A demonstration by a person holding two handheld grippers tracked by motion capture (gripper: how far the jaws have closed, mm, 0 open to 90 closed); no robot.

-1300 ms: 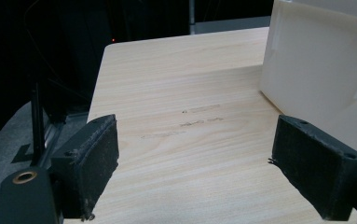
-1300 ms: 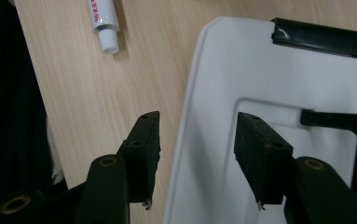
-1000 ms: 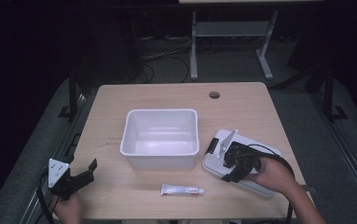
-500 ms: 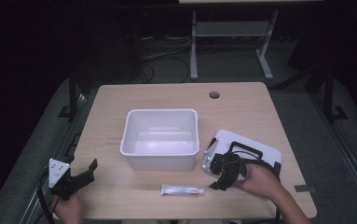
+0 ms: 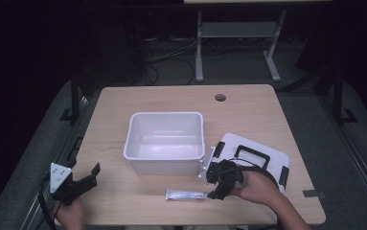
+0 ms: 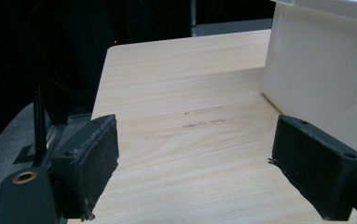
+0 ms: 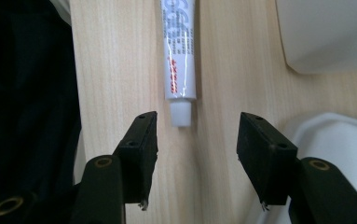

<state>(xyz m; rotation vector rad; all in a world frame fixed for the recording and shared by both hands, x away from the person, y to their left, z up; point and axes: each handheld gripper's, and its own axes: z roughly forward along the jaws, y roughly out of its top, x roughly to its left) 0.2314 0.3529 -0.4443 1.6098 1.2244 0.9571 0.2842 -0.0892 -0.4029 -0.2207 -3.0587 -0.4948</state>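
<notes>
Table (image 5: pixel 267 110): wooden top, one round cable hole (image 5: pixel 220 97) near the far edge. Items counted: one white bin (image 5: pixel 166 141) at centre, one white lid (image 5: pixel 262 158) with a black handle lying flat to its right, one white tube (image 5: pixel 186 195) lying flat near the front edge, cap end toward the lid.

Right gripper (image 5: pixel 218 184): jaws apart, holding nothing, angled down just beside the tube's cap. In the right gripper view the cap (image 7: pixel 181 114) sits just ahead of the gap between the two pads, untouched.

Left gripper (image 5: pixel 83 179): front left corner, jaws wide apart, empty; bin wall (image 6: pixel 325 79) ahead on its right side
</notes>
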